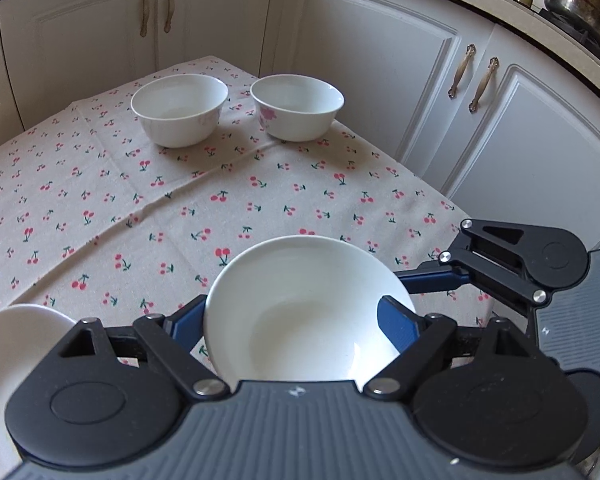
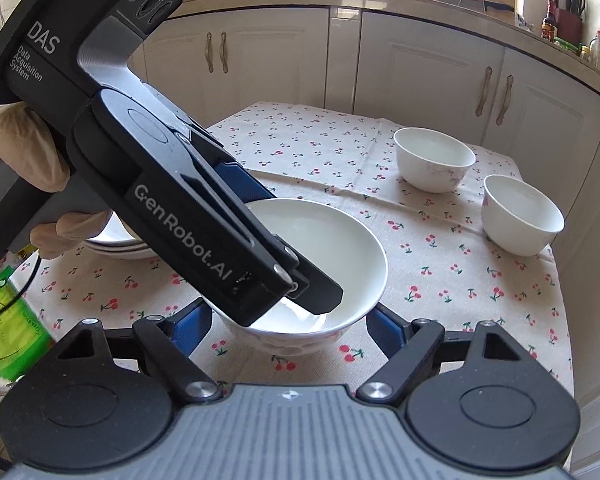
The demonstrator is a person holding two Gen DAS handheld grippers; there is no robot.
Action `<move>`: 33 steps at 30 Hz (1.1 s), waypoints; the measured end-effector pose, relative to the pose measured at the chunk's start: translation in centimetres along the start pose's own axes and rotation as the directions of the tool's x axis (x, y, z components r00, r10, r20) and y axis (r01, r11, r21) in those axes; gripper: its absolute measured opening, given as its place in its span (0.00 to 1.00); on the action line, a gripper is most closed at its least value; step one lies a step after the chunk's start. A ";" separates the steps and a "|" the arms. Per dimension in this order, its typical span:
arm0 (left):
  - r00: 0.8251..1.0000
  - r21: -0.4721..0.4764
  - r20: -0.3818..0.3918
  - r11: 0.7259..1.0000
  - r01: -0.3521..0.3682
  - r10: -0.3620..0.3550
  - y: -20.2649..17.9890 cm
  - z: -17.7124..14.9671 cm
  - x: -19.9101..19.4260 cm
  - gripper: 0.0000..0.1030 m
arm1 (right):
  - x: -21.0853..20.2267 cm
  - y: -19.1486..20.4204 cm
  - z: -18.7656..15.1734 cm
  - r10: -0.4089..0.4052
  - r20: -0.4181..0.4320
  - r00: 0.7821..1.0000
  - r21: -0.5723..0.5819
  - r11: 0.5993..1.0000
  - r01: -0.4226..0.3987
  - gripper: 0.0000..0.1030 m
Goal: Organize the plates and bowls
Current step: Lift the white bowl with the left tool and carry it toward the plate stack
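Gripping a white dish (image 1: 308, 312) by its rim, one finger inside and one outside, the left gripper (image 2: 300, 280) holds it mouth-up above the cherry-print cloth (image 1: 260, 184). The right gripper (image 2: 290, 326) flanks it, part-open; contact is unclear. Only its view shows stacked plates (image 2: 120, 246).

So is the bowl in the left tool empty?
Empty: the bowl shows only bare white inside in both views.
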State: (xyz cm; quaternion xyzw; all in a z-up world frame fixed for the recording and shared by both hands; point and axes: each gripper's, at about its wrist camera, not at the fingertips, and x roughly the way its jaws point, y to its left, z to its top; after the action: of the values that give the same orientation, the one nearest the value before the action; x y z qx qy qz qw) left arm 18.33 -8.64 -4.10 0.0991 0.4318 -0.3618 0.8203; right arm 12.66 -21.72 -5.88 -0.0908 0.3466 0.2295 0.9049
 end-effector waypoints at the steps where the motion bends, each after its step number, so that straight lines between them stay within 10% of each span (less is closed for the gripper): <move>1: 1.000 -0.002 -0.001 1.000 0.001 -0.001 0.0 -0.1 0.0 0.86 | 0.0 0.0 -0.1 0.003 -0.003 1.000 0.000 1.000 -0.003 0.85; 33: 1.000 0.023 0.020 1.000 -0.021 0.021 0.0 -0.8 0.9 0.89 | 1.3 -0.5 -0.3 0.034 -0.027 0.999 0.013 0.999 -0.033 0.90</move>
State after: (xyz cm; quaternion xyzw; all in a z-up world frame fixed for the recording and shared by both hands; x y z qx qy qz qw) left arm 18.14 -8.68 -5.24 0.1095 0.4186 -0.3590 0.8270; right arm 13.59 -21.85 -6.93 -0.0825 0.3618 0.2412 0.8967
